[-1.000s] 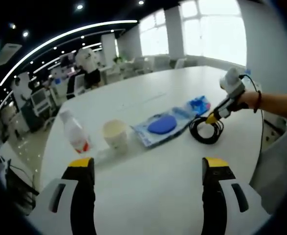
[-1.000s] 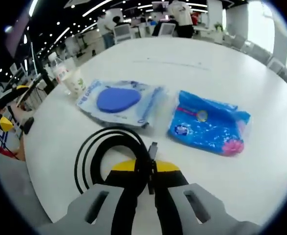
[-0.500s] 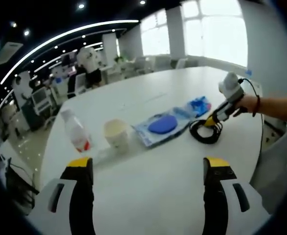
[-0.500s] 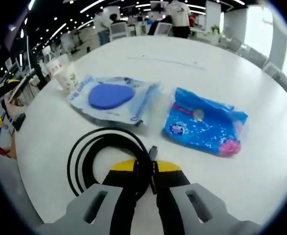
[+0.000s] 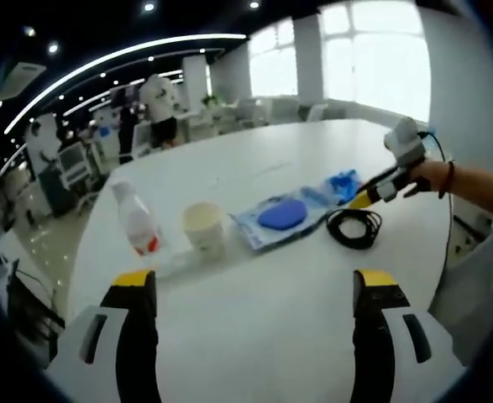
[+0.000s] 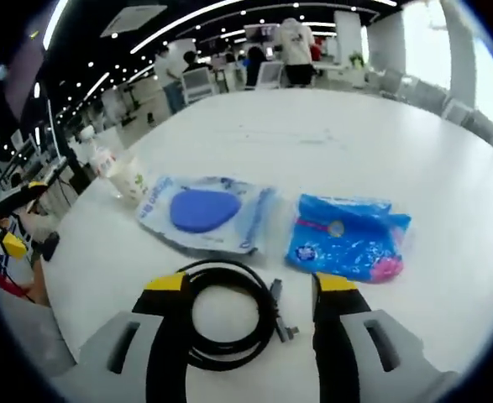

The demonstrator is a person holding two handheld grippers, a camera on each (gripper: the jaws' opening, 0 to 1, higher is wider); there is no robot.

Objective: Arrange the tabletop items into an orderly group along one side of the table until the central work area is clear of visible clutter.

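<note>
- My right claw [image 6: 250, 290] stands spread wide, pinching nothing; the coiled black cable [image 6: 229, 315] lies flat on the white tabletop [image 6: 330, 134] between its two jaws, and I cannot tell whether either jaw touches the coil.
- My left claw [image 5: 254, 281] is spread wide too, holding nothing, over bare tabletop [image 5: 254, 336].
- From the left gripper view I see the right claw [image 5: 365, 198] held by a hand [image 5: 431, 175], just above the cable [image 5: 354, 227].
- Beyond the cable lie a clear packet with a blue oval pad [image 6: 206, 211] and, beside it, a blue printed packet [image 6: 347, 239], close but apart.
- Further along the row stand a paper cup [image 5: 204, 228] and a plastic bottle with a red label [image 5: 136, 222].
- In the right gripper view the cup and bottle are small and blurred; the print on the packets is unreadable.
</note>
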